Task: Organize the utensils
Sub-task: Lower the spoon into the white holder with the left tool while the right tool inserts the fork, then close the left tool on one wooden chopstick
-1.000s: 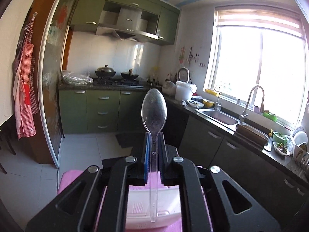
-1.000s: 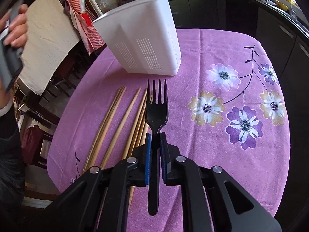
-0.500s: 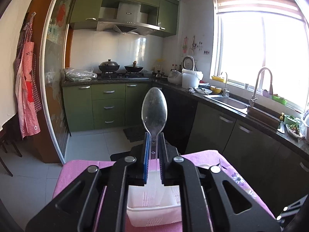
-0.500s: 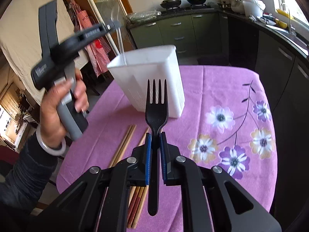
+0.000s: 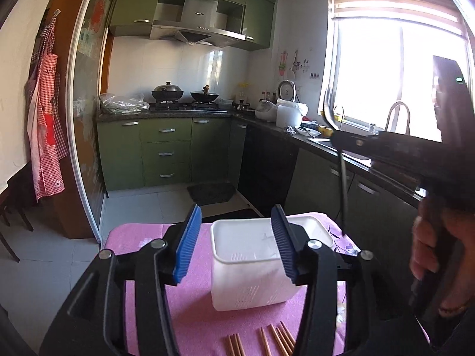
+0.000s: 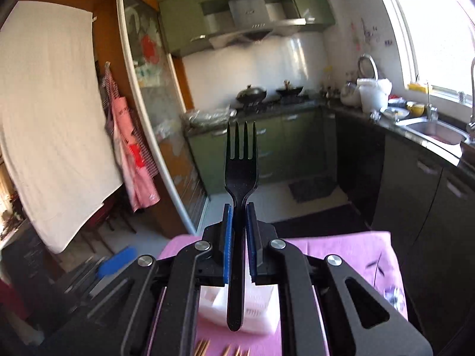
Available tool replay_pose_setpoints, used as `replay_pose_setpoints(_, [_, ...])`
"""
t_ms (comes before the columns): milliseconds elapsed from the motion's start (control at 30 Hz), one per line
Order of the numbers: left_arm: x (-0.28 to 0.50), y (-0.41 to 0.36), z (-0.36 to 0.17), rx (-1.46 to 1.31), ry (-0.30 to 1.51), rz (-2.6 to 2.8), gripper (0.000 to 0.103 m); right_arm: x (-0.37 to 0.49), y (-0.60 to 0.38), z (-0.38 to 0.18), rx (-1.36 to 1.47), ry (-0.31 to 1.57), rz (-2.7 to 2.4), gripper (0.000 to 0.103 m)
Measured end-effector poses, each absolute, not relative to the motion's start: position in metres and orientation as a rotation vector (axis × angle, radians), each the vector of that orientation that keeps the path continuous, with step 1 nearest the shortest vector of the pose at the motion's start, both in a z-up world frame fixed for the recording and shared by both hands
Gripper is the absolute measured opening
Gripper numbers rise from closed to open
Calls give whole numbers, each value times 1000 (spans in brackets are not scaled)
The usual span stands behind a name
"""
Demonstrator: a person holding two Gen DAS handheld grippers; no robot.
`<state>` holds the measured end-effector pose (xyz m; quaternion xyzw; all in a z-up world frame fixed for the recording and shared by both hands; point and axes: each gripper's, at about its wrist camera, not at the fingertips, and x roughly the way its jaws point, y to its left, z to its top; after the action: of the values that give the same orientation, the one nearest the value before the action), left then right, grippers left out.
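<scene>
Utensils were split between table and grippers: bamboo chopsticks lay loose on the pink tablecloth, just in front of a white plastic utensil caddy with slotted walls. Inside the caddy a clear shape leaned against the far right side, too faint to name with certainty. The left gripper hung above the caddy with its jaws opening, blue ribbed pads standing well apart and nothing between them. The right gripper was clamped tight on the handle of a black plastic fork, tines pointing up and away from the camera, handle end over the caddy's rim. In the left view, that same gripper appeared at the right edge, carried by a person's hand.

Further back, a green kitchen counter carried a lidded wok, a second pan and a white tub. The range hood bore a small logo, too small to read. A red checked apron hung by the door; its lettering was not legible.
</scene>
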<state>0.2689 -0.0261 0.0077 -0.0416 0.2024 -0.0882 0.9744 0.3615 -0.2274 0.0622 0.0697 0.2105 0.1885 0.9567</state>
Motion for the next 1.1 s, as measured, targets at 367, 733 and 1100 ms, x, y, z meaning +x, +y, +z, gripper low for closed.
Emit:
replay_pose_setpoints(367, [222,2,-3,-66,507,-190,50,367,-210,4,63,431,329,10])
replay_pose_setpoints(733, [204,-6,-28,-50,681,-231,53,315,-229,-15,49,456,330,29])
replay_pose_setpoints(1100, [240,-24,-97,-92,1051,-242,61,238,-275,-39,61,573,330,37])
